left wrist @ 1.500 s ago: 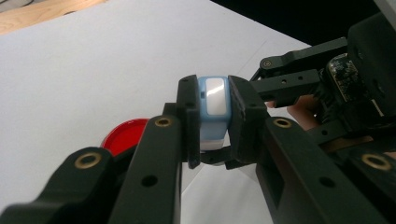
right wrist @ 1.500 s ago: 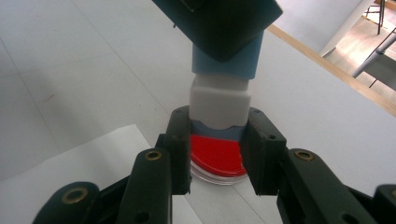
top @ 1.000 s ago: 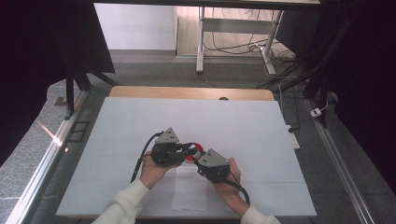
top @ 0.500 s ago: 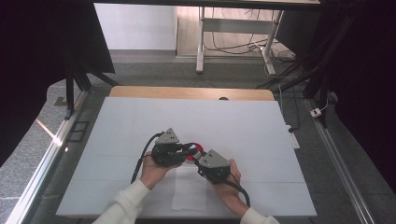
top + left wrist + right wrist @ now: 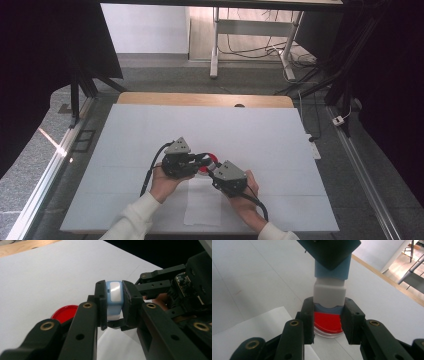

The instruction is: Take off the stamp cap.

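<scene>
The blue-and-white stamp, centre frame, is clamped at both ends: the left gripper grips its blue body, the right gripper its white cap. The cap looks not yet off. Below sit a red ink pad, paper, a white table.

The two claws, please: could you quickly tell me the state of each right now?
Left claw: closed on the blue end of the blue-and-white stamp.
Right claw: closed on the stamp's lower end, above the red dish.
</scene>
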`<state>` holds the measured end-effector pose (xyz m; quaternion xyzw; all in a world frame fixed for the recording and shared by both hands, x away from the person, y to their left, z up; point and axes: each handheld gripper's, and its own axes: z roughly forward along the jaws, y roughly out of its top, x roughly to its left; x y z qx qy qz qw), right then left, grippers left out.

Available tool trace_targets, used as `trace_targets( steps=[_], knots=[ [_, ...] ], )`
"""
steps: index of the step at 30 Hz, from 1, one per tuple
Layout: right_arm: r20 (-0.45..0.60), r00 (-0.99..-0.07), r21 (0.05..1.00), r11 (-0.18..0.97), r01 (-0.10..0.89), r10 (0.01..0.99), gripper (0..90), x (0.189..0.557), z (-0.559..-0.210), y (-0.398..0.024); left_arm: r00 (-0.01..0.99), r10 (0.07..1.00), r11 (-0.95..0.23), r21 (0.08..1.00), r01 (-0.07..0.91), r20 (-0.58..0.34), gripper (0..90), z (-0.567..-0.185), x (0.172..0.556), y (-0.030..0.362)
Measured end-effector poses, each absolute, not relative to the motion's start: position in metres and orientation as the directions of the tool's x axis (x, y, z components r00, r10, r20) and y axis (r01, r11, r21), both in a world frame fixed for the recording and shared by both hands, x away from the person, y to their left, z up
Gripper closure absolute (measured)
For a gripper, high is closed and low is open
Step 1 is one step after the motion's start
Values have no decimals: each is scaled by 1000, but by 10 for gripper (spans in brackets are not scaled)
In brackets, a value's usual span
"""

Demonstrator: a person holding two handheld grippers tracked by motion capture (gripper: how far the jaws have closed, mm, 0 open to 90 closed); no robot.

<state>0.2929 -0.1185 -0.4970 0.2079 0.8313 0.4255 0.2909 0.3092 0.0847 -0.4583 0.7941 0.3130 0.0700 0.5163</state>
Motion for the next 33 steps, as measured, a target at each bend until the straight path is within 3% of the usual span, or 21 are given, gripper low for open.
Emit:
trace_targets(
  steps=[15, 26, 33],
  knots=[
    [-291, -722, 847, 519, 110, 628, 652, 289, -498, -119, 794, 573, -261, 874, 411, -203, 756, -458, 306, 83],
    [-322, -752, 819, 568, 83, 575, 652, 292, -494, -121, 795, 565, -252, 871, 422, -222, 757, -459, 307, 85],
    [-293, -735, 843, 528, 102, 611, 652, 290, -497, -121, 796, 567, -252, 875, 412, -212, 757, -459, 307, 84]
  ],
)
